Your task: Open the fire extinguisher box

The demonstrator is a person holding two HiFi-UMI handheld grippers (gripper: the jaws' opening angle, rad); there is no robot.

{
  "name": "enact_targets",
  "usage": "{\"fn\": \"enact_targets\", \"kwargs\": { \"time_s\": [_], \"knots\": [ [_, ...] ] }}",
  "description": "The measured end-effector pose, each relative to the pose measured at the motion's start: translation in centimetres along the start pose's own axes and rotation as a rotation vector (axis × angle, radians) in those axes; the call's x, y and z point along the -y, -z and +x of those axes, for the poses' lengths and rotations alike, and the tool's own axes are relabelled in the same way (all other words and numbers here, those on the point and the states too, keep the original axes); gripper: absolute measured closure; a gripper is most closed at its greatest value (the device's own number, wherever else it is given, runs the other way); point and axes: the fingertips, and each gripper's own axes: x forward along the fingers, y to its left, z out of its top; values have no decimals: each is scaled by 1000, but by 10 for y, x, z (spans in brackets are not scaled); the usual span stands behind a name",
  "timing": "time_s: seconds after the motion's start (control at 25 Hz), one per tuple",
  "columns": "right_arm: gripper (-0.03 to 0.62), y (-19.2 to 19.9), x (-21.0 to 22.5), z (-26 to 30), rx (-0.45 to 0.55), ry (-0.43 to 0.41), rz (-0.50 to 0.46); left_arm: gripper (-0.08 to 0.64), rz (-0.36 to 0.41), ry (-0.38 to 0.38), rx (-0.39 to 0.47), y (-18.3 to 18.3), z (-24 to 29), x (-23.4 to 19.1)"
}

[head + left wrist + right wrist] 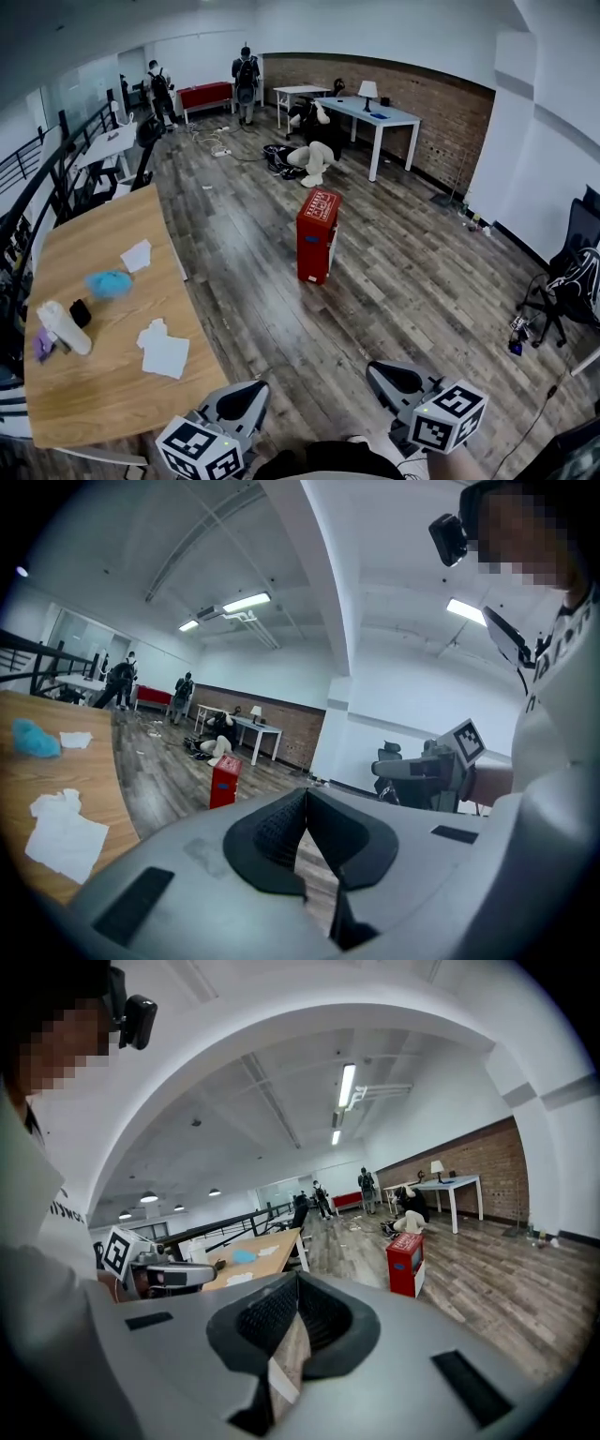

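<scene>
The red fire extinguisher box (317, 234) stands upright on the wooden floor in the middle of the room, its door closed, well ahead of both grippers. It also shows small in the left gripper view (223, 782) and in the right gripper view (405, 1262). My left gripper (247, 396) is low at the bottom of the head view, its jaws shut on nothing (305, 795). My right gripper (392, 377) is beside it, also shut with nothing between the jaws (297, 1279). Both point toward the box from a distance.
A long wooden table (103, 375) at the left carries paper towels (165, 352), a blue cloth (109, 283) and a bottle (64, 328). A white desk (375, 114) stands by the brick wall, with a person crouched beside it (314, 155). An office chair (562, 281) is at the right.
</scene>
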Motion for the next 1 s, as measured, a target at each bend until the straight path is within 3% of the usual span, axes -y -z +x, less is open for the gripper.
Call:
{"fn": "enact_targets", "kwargs": {
  "time_s": [0.12,0.24,0.32,0.4,0.6,0.8,1.0],
  "knots": [
    [583,6,2,14,-28,-49,65,552,15,-35,-26,4,2,-7],
    [583,8,12,22,-82,-71,-35,552,-44,-80,-12,1,12,-20],
    [583,7,36,23,-122,-19,-121,552,-70,-87,-6,1,26,-23],
    [583,3,62,22,-141,15,-148,552,-56,-77,-23,2,46,-19],
    [583,0,128,22,-168,17,-80,552,-28,-83,-68,0,96,-13],
    [583,-15,198,33,-189,-10,-83,552,-87,-155,-62,-7,154,-25],
    [583,-37,266,44,-201,-48,-101,552,-94,-236,-47,-15,211,-25]
  ]
}}
